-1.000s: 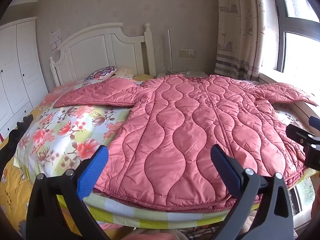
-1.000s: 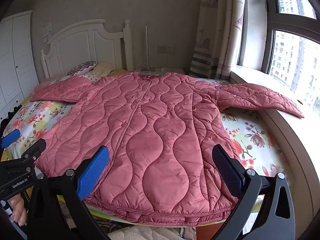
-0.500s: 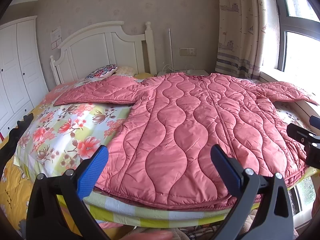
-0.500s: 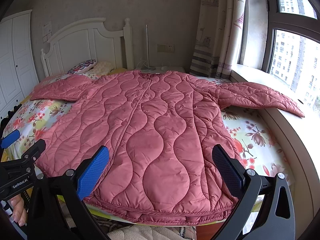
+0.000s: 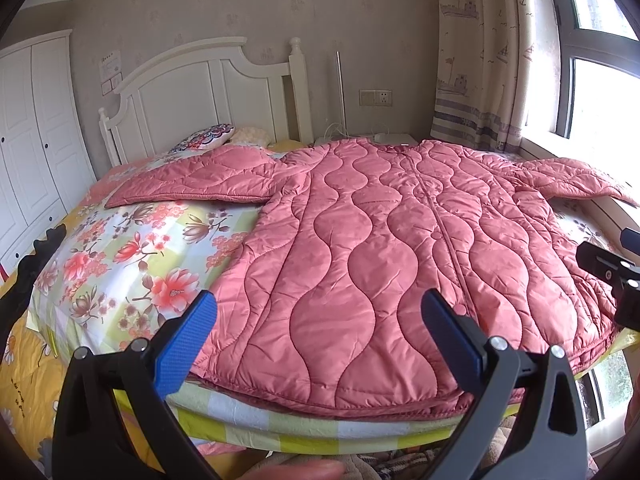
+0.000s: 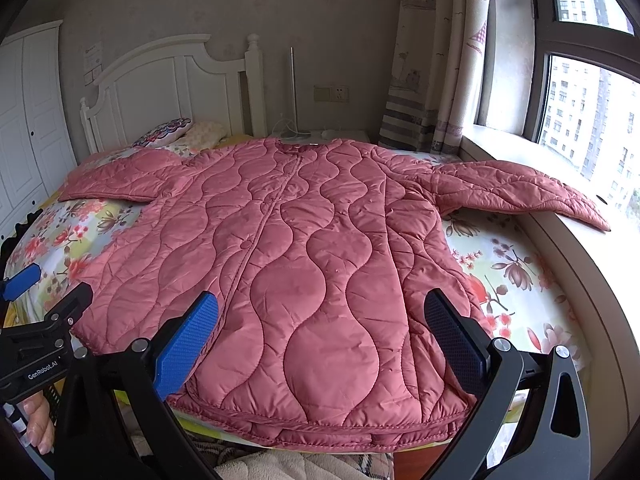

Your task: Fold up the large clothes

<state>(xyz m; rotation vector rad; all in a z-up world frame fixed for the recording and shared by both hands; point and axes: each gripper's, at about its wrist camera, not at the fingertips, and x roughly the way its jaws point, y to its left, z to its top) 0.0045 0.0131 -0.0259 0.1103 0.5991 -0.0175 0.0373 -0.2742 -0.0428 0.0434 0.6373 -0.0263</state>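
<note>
We see pink quilted coat [image 6: 304,264] flat on bed [image 5: 120,264], sleeves out, nothing folded yet. Our left gripper [image 5: 320,332] and right gripper [image 6: 322,330] both spread wide, empty, at hem. All folds remain.

Pink quilted padded jacket [image 6: 304,248] lying flat on floral-sheeted bed [image 6: 516,276], hem at near edge, collar toward white wooden headboard [image 6: 160,80]. One sleeve stretching left across sheet; other sleeve reaching right onto pale windowsill [image 6: 532,160]. Patterned round cushion [image 6: 164,130] sitting behind left sleeve, before headboard. White panelled wardrobe [image 5: 28,128] standing left of bed. Patterned striped curtain [image 6: 432,60] hanging behind right sleeve.
</note>
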